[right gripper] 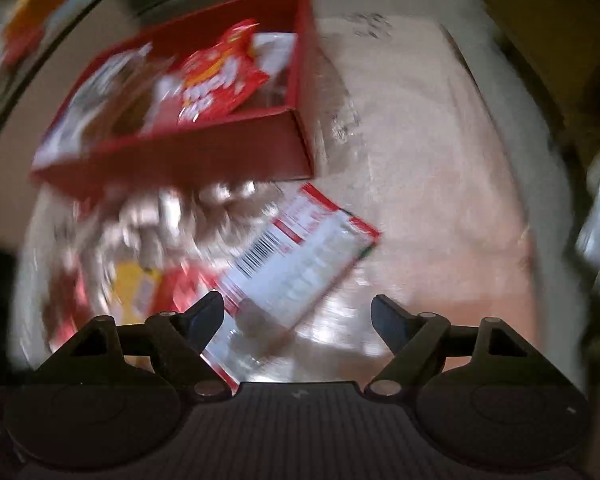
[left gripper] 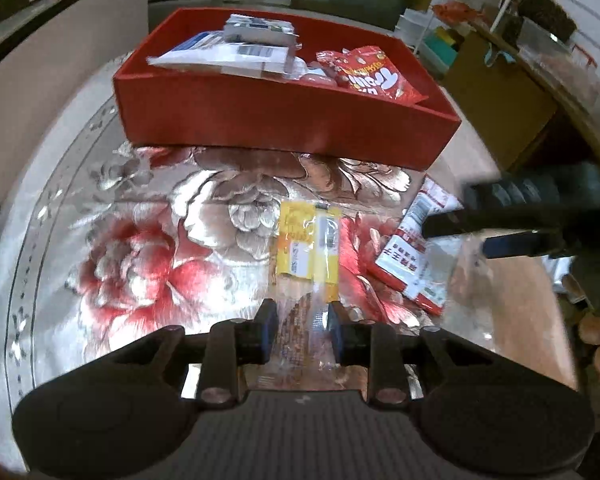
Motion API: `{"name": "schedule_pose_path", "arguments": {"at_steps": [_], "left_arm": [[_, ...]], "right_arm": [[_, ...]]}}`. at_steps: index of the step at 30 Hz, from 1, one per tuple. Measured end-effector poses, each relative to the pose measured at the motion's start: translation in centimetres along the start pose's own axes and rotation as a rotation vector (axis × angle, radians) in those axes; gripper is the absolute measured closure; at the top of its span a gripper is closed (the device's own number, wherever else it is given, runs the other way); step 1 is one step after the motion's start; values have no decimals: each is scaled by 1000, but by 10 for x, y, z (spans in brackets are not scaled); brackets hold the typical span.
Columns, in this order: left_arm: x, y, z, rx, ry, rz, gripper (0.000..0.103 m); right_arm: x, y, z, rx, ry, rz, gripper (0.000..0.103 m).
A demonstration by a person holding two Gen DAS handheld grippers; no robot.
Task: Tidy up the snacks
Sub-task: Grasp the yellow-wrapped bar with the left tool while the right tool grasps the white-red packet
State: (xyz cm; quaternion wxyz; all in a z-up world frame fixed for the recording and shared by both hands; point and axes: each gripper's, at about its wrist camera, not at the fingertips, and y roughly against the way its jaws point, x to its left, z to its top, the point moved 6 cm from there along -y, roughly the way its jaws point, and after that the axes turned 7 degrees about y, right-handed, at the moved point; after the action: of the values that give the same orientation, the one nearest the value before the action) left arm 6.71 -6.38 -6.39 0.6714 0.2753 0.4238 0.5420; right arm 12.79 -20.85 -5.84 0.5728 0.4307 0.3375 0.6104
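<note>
A red box (left gripper: 284, 128) stands at the back of the floral table and holds a red snack bag (left gripper: 376, 74) and white packets (left gripper: 236, 50). A yellow-topped clear snack packet (left gripper: 308, 244) lies on the table, its near end between my left gripper's (left gripper: 302, 316) fingers, which stand close on either side of it. A red-and-white packet (left gripper: 416, 252) lies to its right. My right gripper (right gripper: 298, 314) is open, hovering over the red-and-white packet (right gripper: 296, 264); it also shows in the left wrist view (left gripper: 456, 232). The right wrist view is blurred; the red box (right gripper: 204, 156) shows upper left.
The floral glass-topped table (left gripper: 140, 240) fills the foreground. A cardboard box (left gripper: 496, 92) and shelves with goods (left gripper: 540, 20) stand at the right rear. A beige cabinet (left gripper: 60, 80) stands to the left.
</note>
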Motion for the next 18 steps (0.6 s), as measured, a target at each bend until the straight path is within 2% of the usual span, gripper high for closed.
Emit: {"name": "schedule_pose_path", "arguments": {"at_steps": [2,4,6,7,8,10,12,15,18], "left_arm": [[-3,-3,0,3,-18,6,78],[-2,0,0,6,-13,-12,77],[2,4,0,3,-3,-19,77],[5,7,0,1,4,-21,76],[7,9,0,1,11,-28,76],[10,14,-2,1,23,-46,75],[10,17,-1,-4,25,-62,72],[3,15,3,-25,22,-78,61],[-7,4,14,-73,-7,-28,51]], "right_arm": [[11,-8,0,-32,6,-77,12],[26,-18,-1,-48,97,-186,12],[35,-20,-6,-74,190,-238,14],[37,-18,-9,-77,231,-229,20],[37,-16,-10,-59,254,-215,22],[29,-6,-14,-10,292,-198,37],[16,3,-21,16,327,-215,40],[-1,14,-34,16,319,-193,41],[-6,17,-45,-16,322,-178,40]]}}
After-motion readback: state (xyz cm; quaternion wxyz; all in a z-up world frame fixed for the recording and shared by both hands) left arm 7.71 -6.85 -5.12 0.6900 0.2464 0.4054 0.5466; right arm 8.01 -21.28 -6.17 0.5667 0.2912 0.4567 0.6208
